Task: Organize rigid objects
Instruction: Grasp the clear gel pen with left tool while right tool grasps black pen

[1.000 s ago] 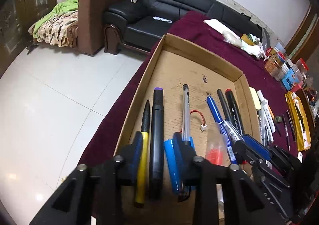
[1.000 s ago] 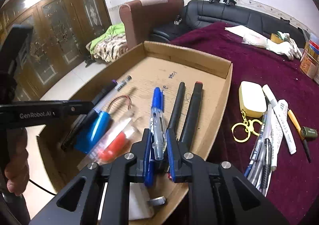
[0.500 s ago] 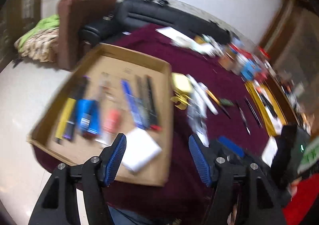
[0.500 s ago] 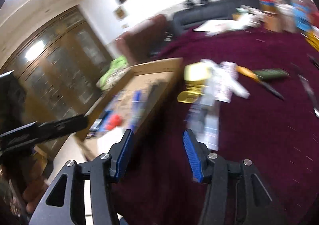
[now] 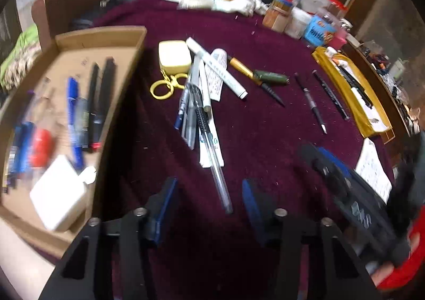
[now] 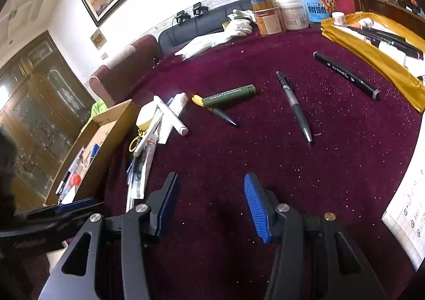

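A cardboard tray [image 5: 132, 45] at the left holds several pens and markers in a row, with a blue pen [image 5: 71, 114] among them. My left gripper [image 5: 209, 193] is open and empty above the maroon cloth, just short of a clear pen [image 5: 217, 172] at the near end of a loose pile of pens [image 5: 196, 103]. My right gripper [image 6: 209, 193] is open and empty over bare cloth. Ahead of it lie a grey pen [image 6: 294, 106], a green tube [image 6: 228, 95] and a black marker [image 6: 345, 75]. The tray [image 6: 117, 124] shows at its left.
A yellow case with key rings [image 5: 174, 56] lies beside the pile. A gold tray [image 5: 353, 92] of markers sits at the right, jars and tubs [image 6: 292, 11] at the back. A white block [image 5: 58, 193] lies in the cardboard tray. The right gripper's body [image 5: 353, 201] shows low right.
Both grippers let go of their pens in the cardboard tray, opened, and swung right over the maroon cloth toward the loose pens.
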The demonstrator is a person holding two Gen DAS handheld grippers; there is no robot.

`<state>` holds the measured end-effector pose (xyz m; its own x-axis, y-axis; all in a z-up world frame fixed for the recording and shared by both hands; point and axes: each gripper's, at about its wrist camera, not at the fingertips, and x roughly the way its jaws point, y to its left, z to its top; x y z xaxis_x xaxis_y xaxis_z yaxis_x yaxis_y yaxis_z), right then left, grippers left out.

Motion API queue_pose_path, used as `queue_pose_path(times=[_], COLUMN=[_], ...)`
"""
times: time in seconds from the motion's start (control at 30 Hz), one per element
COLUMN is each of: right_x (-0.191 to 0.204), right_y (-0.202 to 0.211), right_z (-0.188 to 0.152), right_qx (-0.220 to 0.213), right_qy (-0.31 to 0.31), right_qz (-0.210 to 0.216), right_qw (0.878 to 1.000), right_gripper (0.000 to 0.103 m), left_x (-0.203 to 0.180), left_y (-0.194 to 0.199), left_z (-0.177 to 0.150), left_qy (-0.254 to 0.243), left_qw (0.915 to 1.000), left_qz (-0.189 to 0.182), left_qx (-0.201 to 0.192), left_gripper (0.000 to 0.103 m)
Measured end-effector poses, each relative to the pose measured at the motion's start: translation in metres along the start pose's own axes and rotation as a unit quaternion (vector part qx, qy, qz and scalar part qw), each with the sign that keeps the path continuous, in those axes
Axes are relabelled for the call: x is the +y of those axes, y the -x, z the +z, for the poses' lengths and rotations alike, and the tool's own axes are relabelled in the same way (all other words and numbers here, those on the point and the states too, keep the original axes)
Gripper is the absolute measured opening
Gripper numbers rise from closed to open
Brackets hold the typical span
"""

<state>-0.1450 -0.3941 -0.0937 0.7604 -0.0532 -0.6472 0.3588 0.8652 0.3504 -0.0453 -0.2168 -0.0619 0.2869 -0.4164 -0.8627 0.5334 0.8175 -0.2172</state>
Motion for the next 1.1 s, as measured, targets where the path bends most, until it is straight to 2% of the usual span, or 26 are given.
queue_pose_path(times=[0.13, 0.2, 0.23, 0.43, 0.57, 0.7, 0.77, 0.87, 1.0, 1.1], right_x=[0.005, 0.004, 0.005, 0.007, 0.009, 0.010, 0.011, 0.013, 0.014, 0.013], right_y=[0.003, 0.003, 0.002, 0.003, 0.001, 0.000, -0.001, -0.003, -0.008, -0.012], right_z=[-0.003, -0.002, -0.002, -0.003, -0.004, -0.004, -0.004, -0.005, -0.005, -0.003], right_qx=[0.000, -0.001, 0.000, 0.001, 0.007, 0.012, 0.018, 0.024, 0.040, 0.050], right_qy=[0.011, 0.010, 0.009, 0.017, 0.022, 0.025, 0.028, 0.034, 0.034, 0.033], right_qz=[-0.005, -0.002, -0.002, 0.004, 0.003, 0.005, 0.005, 0.004, 0.002, -0.001], right_qw=[1.000, 1.000, 1.000, 1.000, 1.000, 1.000, 0.999, 0.999, 0.999, 0.998], right_gripper=[0.051, 0.051, 0.051, 0.051, 0.051, 0.051, 0.051, 0.051, 0.051, 0.051], left_x=[-0.008, -0.010, -0.009, 0.010, 0.014, 0.019, 0.021, 0.025, 0.024, 0.018], left_y=[-0.017, -0.023, -0.026, -0.021, -0.009, 0.010, 0.015, 0.019, 0.015, 0.017], left_z=[0.009, 0.010, 0.009, 0.007, 0.004, -0.004, -0.008, -0.015, -0.025, -0.035], left_qy=[-0.001, -0.002, 0.000, 0.047, 0.055, 0.065, 0.067, 0.067, 0.060, 0.031], left_qw=[0.9999, 0.9998, 0.9997, 0.9983, 0.9973, 0.9933, 0.9918, 0.9919, 0.9924, 0.9949], left_qz=[0.009, 0.006, 0.008, -0.029, -0.046, -0.095, -0.108, -0.107, -0.102, -0.090], left_qx=[0.008, 0.017, 0.021, 0.016, 0.012, 0.012, 0.012, 0.011, 0.033, 0.032], left_gripper=[0.029, 0.014, 0.012, 0.009, 0.008, 0.007, 0.007, 0.007, 0.007, 0.007])
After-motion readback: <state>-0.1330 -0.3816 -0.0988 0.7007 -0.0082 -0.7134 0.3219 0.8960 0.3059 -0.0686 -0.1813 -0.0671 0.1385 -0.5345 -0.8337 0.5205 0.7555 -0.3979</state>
